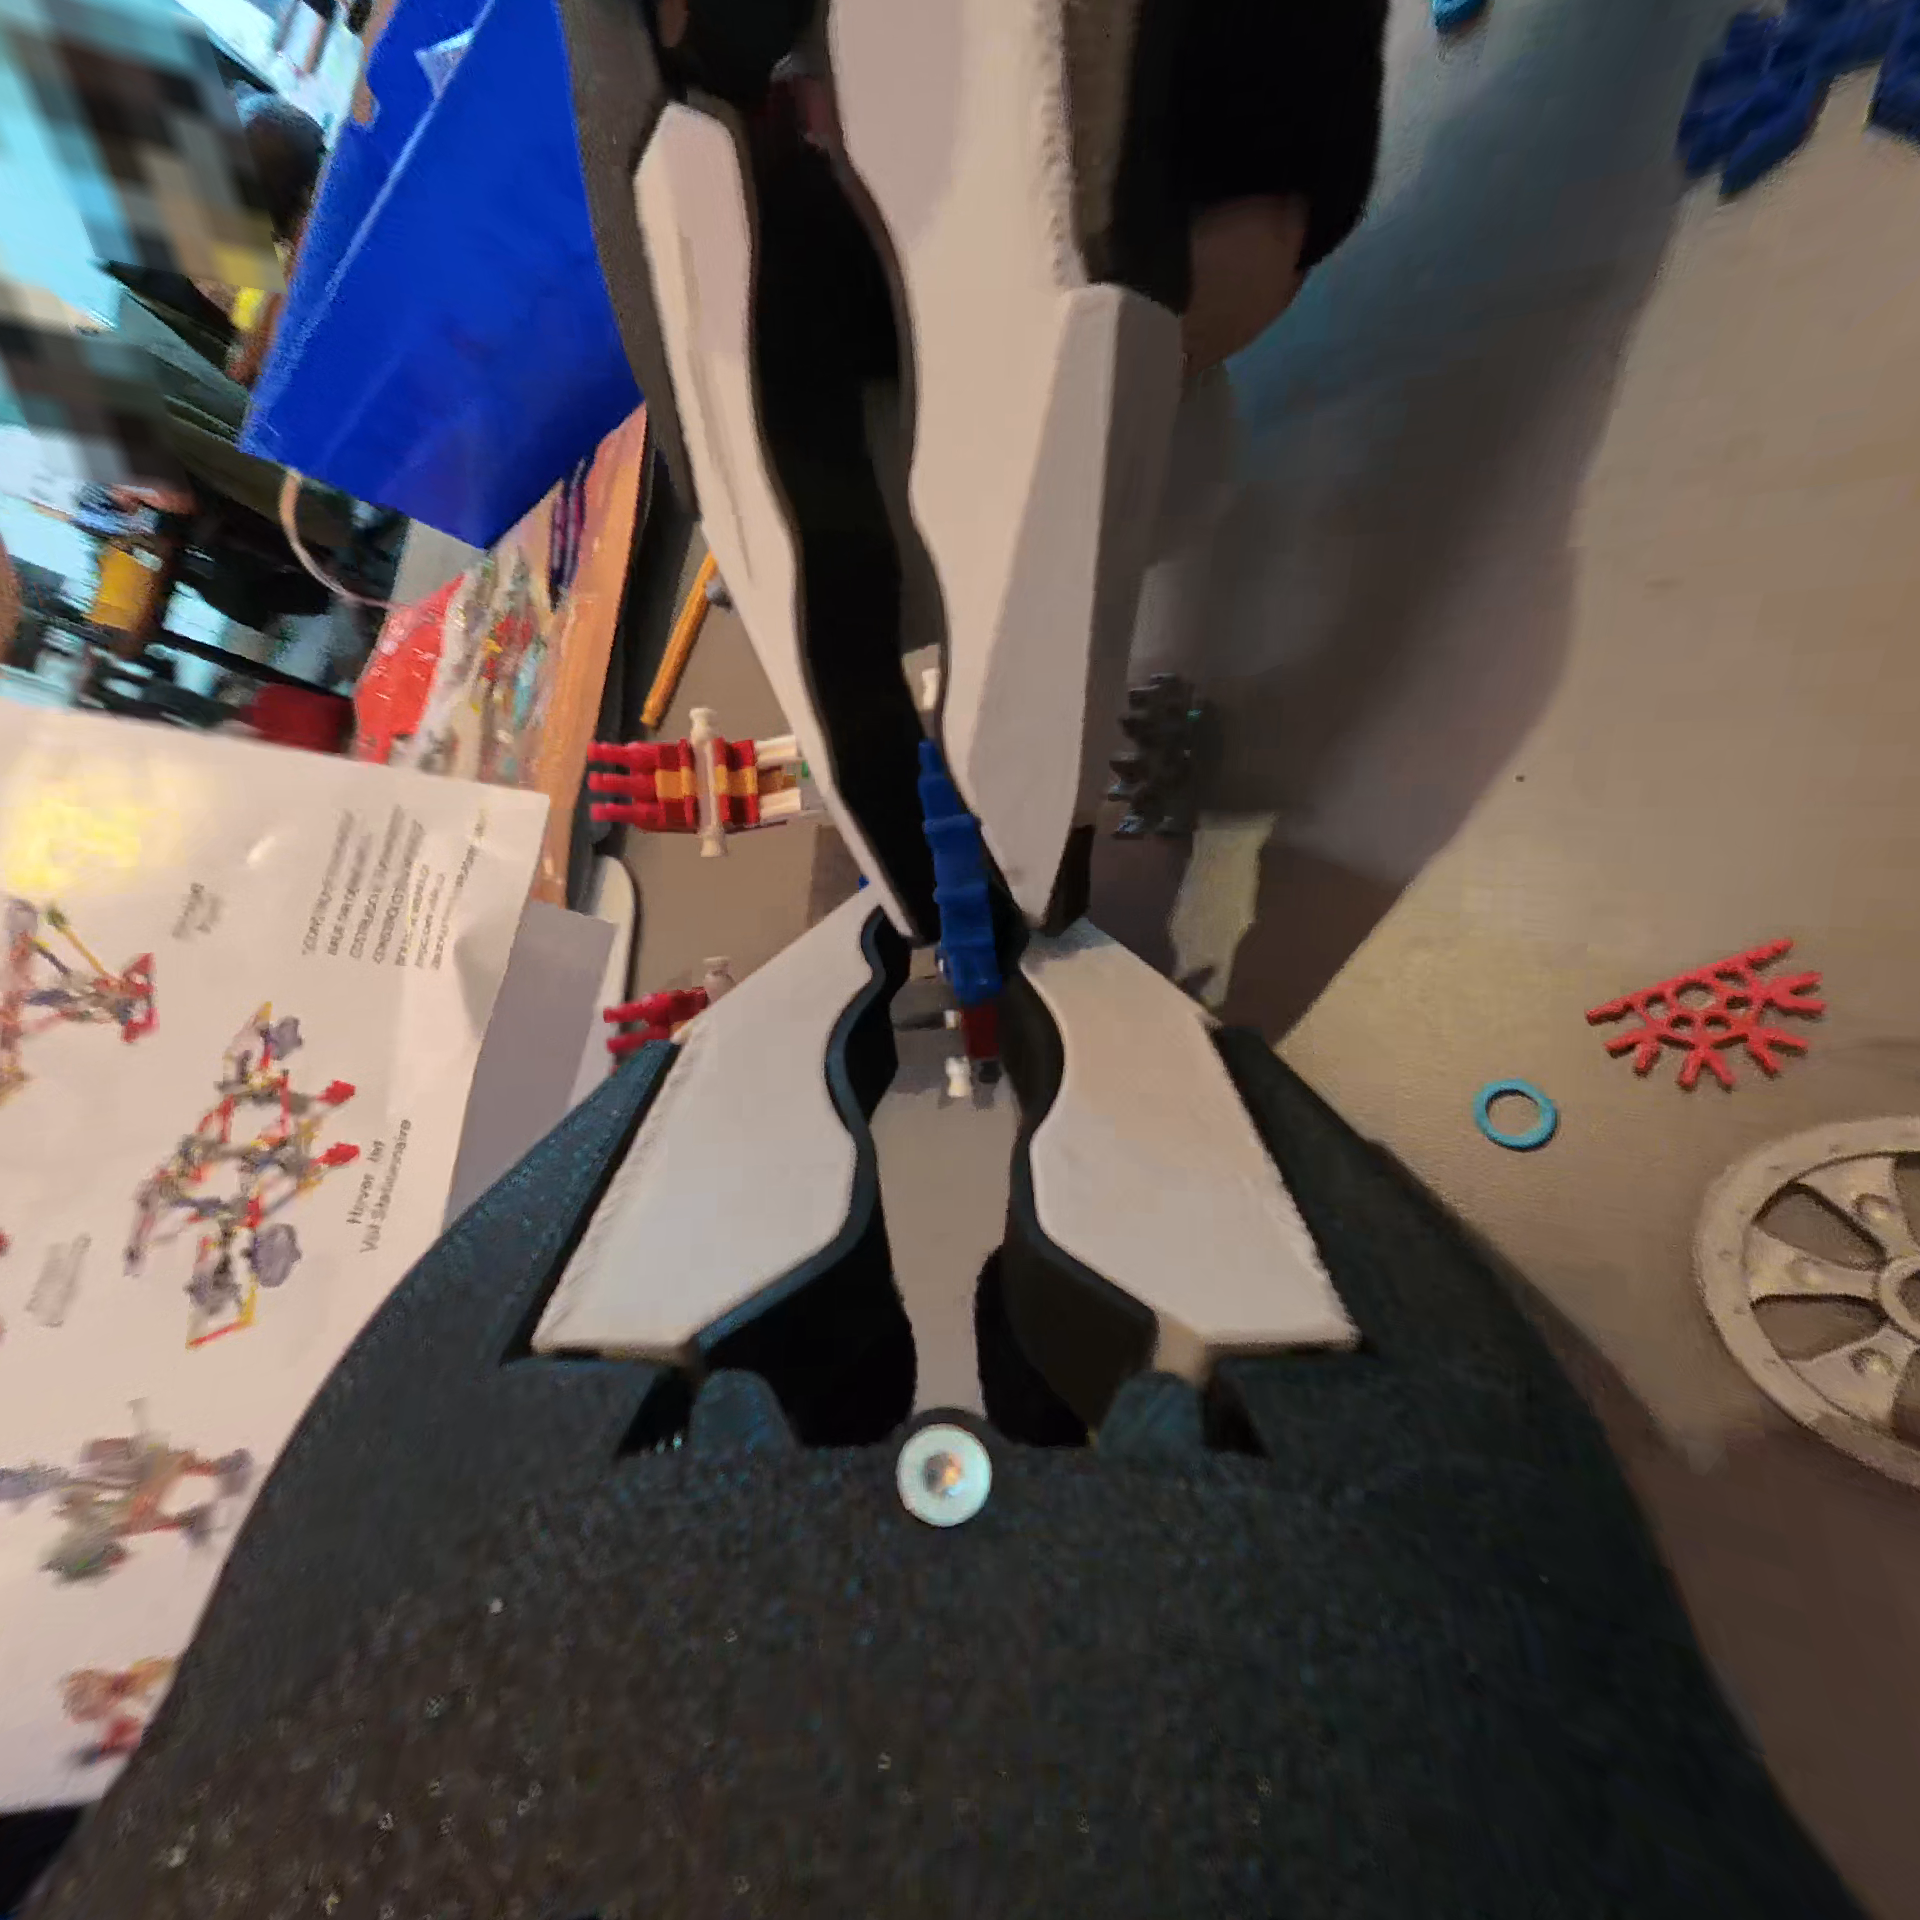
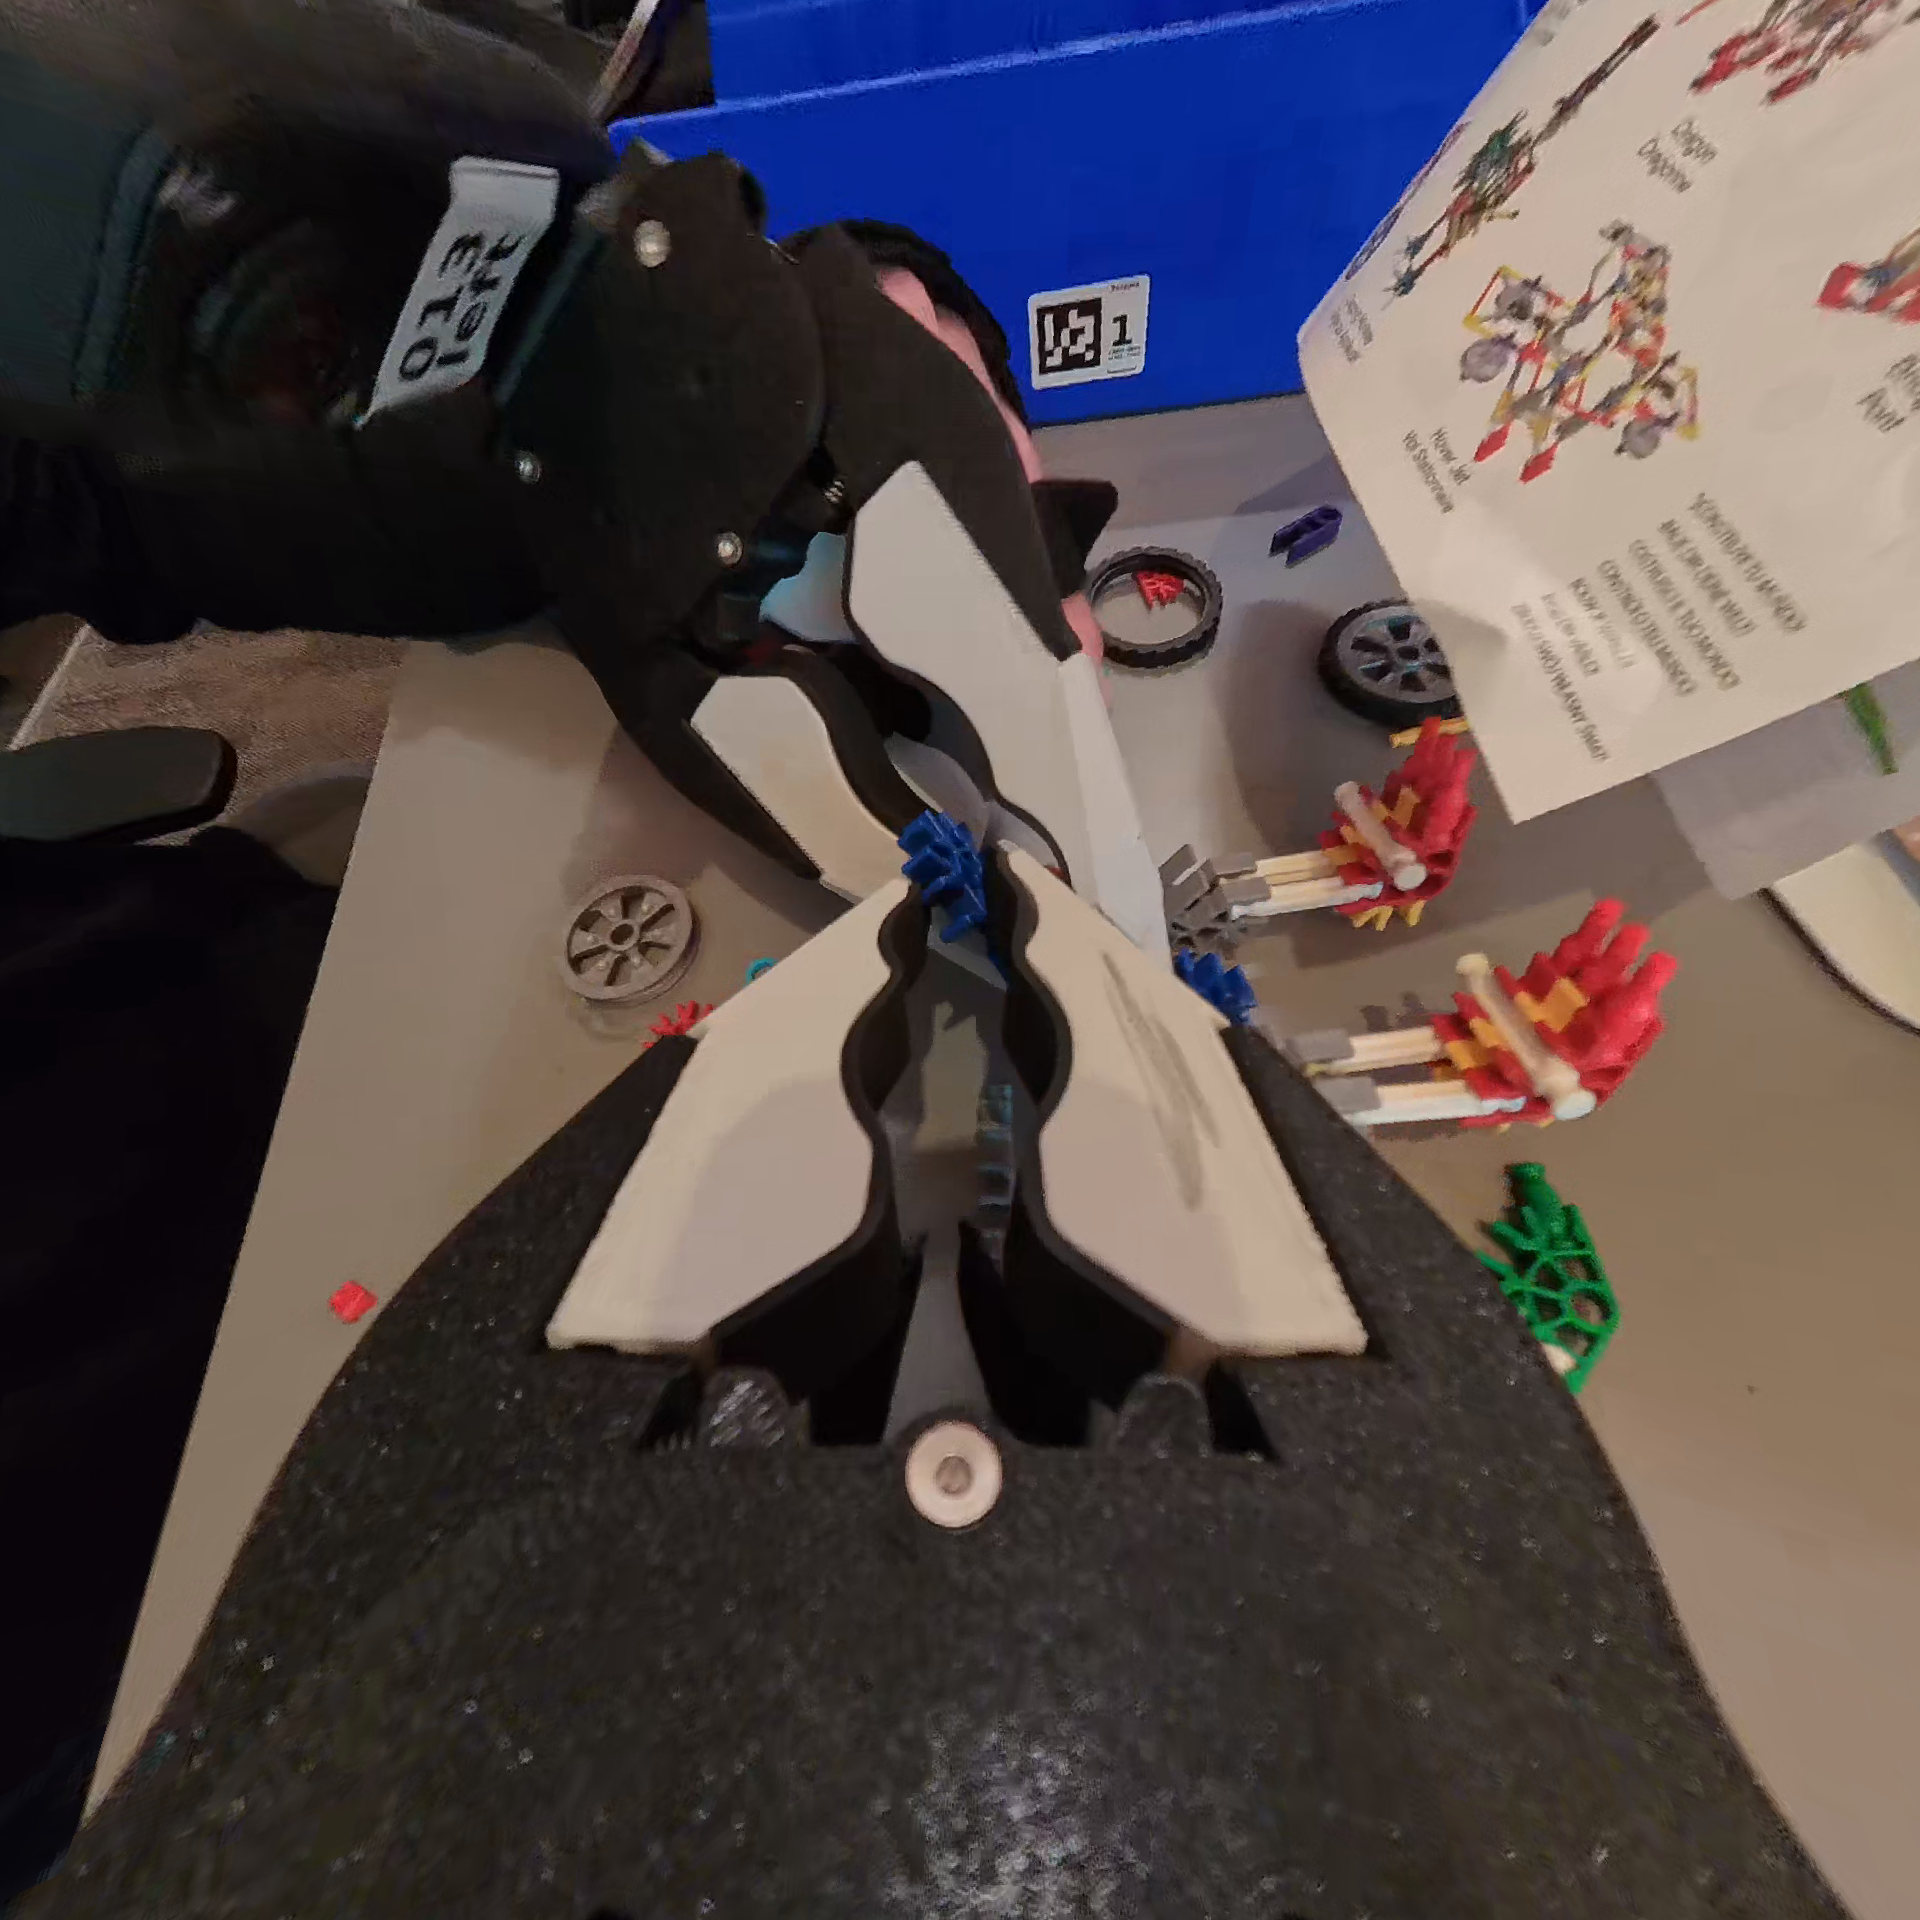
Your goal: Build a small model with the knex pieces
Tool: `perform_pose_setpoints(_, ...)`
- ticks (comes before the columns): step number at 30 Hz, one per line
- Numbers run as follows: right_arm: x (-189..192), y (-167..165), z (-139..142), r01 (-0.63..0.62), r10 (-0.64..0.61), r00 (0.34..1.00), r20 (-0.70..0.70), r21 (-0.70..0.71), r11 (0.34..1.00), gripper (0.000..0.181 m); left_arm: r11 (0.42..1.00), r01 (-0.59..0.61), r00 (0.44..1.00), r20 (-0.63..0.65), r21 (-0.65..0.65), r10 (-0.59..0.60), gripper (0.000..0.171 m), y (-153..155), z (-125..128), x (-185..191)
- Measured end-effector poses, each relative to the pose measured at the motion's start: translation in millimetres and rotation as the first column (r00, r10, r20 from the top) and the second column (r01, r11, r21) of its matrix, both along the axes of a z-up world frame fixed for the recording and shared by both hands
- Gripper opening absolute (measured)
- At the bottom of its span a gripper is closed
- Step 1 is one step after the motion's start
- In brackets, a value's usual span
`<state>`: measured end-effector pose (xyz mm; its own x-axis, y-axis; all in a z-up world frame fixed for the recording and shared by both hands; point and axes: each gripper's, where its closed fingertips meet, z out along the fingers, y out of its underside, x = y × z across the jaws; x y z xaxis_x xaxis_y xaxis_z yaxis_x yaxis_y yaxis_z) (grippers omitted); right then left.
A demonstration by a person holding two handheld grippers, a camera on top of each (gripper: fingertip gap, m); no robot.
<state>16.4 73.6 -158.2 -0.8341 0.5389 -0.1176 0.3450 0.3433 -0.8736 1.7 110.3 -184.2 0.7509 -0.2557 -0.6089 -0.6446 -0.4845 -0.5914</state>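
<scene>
Your left gripper (image 1: 961, 971) and right gripper (image 2: 961, 899) met tip to tip above the grey table (image 2: 499, 790). Both were clenched on one blue connector (image 1: 961, 894), held off the table between the two pairs of tips. A red rod piece (image 1: 982, 1023) hung from the connector inside your left gripper's fingers. Nearby lay a red snowflake piece (image 1: 1709, 1013), a blue ring (image 1: 1515, 1114), a grey wheel (image 2: 631, 938), two red bundles (image 2: 1527, 1023), a green piece (image 2: 1553, 1262), an instruction sheet (image 1: 249, 1039) and a blue bin (image 2: 1143, 197).
</scene>
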Motion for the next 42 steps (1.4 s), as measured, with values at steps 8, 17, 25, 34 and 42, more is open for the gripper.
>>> perform_pose_setpoints(8, 17, -3, -9, 0.016, -0.014, 0.997, 0.07, -0.036, 0.999, 0.012, 1.0, 0.02, 0.939, -0.344, 0.001, -0.018, 0.01, 2, -3, 8)
perform_pose_setpoints(17, 24, 5, -8, 0.042, -0.018, 0.99, -0.137, 0.173, 0.984, 0.015, 1.0, 0.007, 0.912, -0.411, 0.02, 0.001, 0.011, 8, -1, 15)
perform_pose_setpoints(25, 38, 14, -5, 0.151, 0.035, 0.916, -0.4, 0.424, 0.893, 0.011, 0.998, 0.043, 0.858, -0.513, 0.034, -0.02, 0.016, 12, 7, 31)
perform_pose_setpoints(34, 58, 22, -15, 0.148, 0.068, 0.893, -0.445, 0.434, 0.888, 0.011, 0.989, 0.145, 0.853, -0.51, 0.027, -0.111, 0.008, -1, 3, 62)
perform_pose_setpoints(42, 69, 27, -30, 0.154, 0.069, 0.904, -0.421, 0.473, 0.867, 0.015, 0.984, 0.16, 0.828, -0.532, -0.075, -0.175, 0.006, 3, -13, 71)
